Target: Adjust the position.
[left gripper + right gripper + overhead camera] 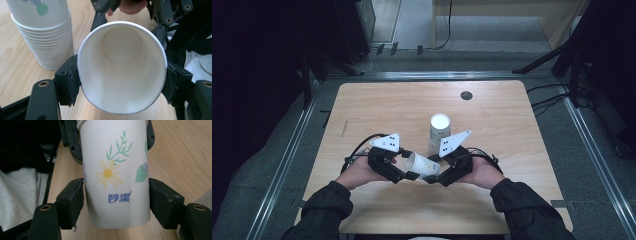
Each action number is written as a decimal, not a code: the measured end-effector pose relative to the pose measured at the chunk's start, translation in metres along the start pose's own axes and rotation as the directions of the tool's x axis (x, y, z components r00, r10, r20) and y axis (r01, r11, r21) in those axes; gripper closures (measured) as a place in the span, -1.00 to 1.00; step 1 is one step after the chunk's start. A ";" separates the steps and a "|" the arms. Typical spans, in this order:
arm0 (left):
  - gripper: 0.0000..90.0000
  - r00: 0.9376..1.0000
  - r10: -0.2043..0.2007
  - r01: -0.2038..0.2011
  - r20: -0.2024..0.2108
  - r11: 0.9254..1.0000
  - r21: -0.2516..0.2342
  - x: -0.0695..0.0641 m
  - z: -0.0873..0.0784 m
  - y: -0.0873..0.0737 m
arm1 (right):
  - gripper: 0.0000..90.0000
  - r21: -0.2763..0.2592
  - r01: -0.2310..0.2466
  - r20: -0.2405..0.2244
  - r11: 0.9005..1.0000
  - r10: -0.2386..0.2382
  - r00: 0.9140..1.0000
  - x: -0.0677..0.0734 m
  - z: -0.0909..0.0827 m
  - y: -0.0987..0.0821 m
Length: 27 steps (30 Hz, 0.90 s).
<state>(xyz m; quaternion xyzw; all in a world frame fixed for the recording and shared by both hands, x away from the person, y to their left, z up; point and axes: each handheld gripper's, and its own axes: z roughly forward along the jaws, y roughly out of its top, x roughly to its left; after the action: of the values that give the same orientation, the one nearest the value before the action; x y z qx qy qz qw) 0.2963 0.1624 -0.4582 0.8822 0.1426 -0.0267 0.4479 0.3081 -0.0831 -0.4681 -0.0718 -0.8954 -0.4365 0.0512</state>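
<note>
Scene: light wooden table (377, 102) seen from above, a person's two dark sleeves coming in at the near edge, one gripper per hand.

Cup: a single paper cup (423, 166) is held sideways just above the near middle of the table, strung between both grippers, with its open mouth toward the person's left.

Left gripper: the left gripper (122, 77) has its jaws clamped on the cup right at the rim, one pad on each side. Its camera looks straight down the inside to the round bottom.

Right gripper: the right gripper (116, 200) is pinching the base end, pads pressed on either side of the wall near the flower print and blue logo.

Stack: a nested stack of cups (439, 129) stands upright just behind the held one, near the table's middle.

Why held like this: my guess is that one cup is being handed across or pulled free. Gripping both ends keeps a flimsy cup from spinning or folding.

Squeeze: the mouth looks a bit oval in the left gripper view, but that could just be the lens, so I can't say it's getting crushed.

Extra: a small dark round cap (466, 95) sits near the far edge, well away from everything.
</note>
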 end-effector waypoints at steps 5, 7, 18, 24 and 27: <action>-0.42 1.000 -0.012 0.012 0.014 1.000 0.000 0.000 0.003 0.000 | -0.22 0.045 0.014 0.005 0.999 -0.014 1.000 0.002 0.007 0.000; -0.46 1.000 -0.018 0.019 0.024 1.000 -0.004 0.001 0.003 -0.002 | -0.22 0.049 0.010 -0.001 0.999 -0.010 1.000 0.002 0.008 0.000; -0.72 0.998 -0.059 0.059 0.018 0.998 -0.032 0.005 0.001 -0.005 | -0.22 -0.005 0.005 0.004 1.000 -0.005 1.000 -0.001 -0.003 -0.001; -0.69 0.997 -0.076 0.079 0.034 0.993 -0.084 0.007 -0.005 -0.007 | -0.22 -0.061 -0.014 -0.009 0.998 0.014 1.000 -0.004 -0.011 -0.001; -0.65 0.996 -0.073 0.077 0.041 0.992 -0.104 0.006 -0.005 -0.006 | -0.22 -0.082 -0.023 -0.019 0.996 0.021 1.000 -0.004 -0.012 0.000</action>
<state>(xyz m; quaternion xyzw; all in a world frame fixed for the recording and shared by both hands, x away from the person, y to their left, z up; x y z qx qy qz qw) 0.2999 0.1711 -0.4613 0.8506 0.1687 -0.0524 0.4953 0.3123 -0.0933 -0.4614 -0.0798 -0.8754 -0.4729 0.0610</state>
